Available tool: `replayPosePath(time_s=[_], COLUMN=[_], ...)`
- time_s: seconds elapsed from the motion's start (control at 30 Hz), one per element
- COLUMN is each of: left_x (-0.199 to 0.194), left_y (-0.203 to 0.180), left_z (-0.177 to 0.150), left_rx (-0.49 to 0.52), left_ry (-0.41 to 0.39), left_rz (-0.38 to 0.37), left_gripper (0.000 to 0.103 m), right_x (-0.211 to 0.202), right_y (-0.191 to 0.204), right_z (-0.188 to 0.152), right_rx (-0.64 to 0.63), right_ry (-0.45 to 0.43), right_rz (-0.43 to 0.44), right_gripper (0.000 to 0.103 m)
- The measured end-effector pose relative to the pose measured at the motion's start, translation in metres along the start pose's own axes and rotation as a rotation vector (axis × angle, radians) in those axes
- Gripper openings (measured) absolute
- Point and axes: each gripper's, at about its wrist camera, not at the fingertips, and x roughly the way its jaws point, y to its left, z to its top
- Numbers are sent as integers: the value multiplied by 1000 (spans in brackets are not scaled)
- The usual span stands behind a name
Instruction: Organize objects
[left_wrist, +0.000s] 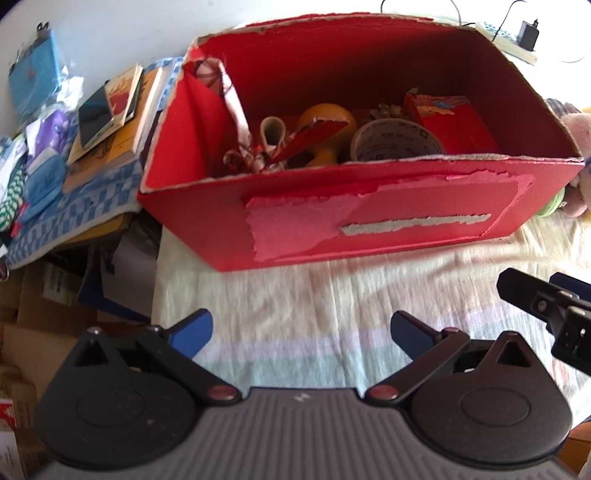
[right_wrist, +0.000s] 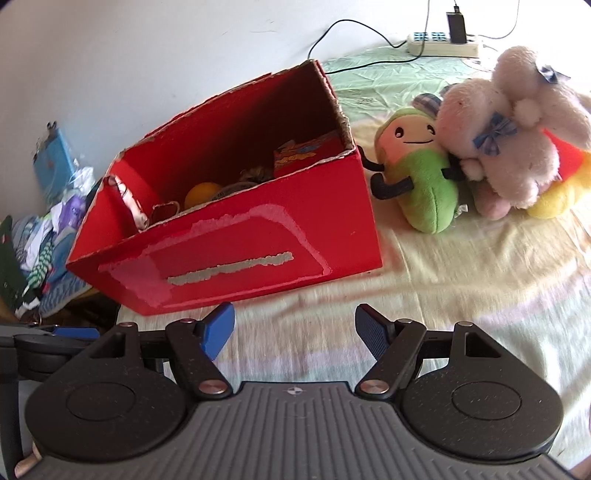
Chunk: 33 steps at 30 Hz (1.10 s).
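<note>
Pale bedsheet (right_wrist: 461, 277) ahead: my right gripper (right_wrist: 294, 330) gapes wide, empty, as does the left gripper (left_wrist: 301, 332). Green plush (right_wrist: 421, 184) lies ahead-right, touching the box (right_wrist: 258, 240), nearer my right.

Plush toys (right_wrist: 480, 147) right of box (right_wrist: 258, 240)

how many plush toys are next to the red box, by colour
green plush: 1
pink plush: 1
yellow and orange plush, mostly hidden behind the pink one: 1
total: 3, all on the box's right side
</note>
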Motion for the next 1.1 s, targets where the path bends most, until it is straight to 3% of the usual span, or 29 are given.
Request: replayPosePath(time_s=[0.13, 0.23, 0.3, 0.57, 0.77, 1.1], left_x=[-7, -16, -28, -63, -48, 5], left_y=[9, 17, 23, 40, 49, 39], left_z=[2, 4, 7, 39, 77, 119], left_rx=[8, 5, 6, -5, -57, -107], left_ry=[-30, -59, -100, -281, -296, -265], left_rz=[-19, -80, -124, -154, -159, -76], left_gripper=[102, 102, 102, 102, 102, 102], right_x=[-6, -16, -29, -51, -28, 41], right_y=[7, 15, 20, 37, 45, 39], right_z=[1, 4, 9, 52, 84, 117], right_rx=[15, -12, -25, -90, -88, -173], right_ry=[-18, -54, -95, -253, -258, -176], right_rz=[-16, -12, 9, 61, 141, 160], right_gripper=[74, 70, 70, 70, 67, 58])
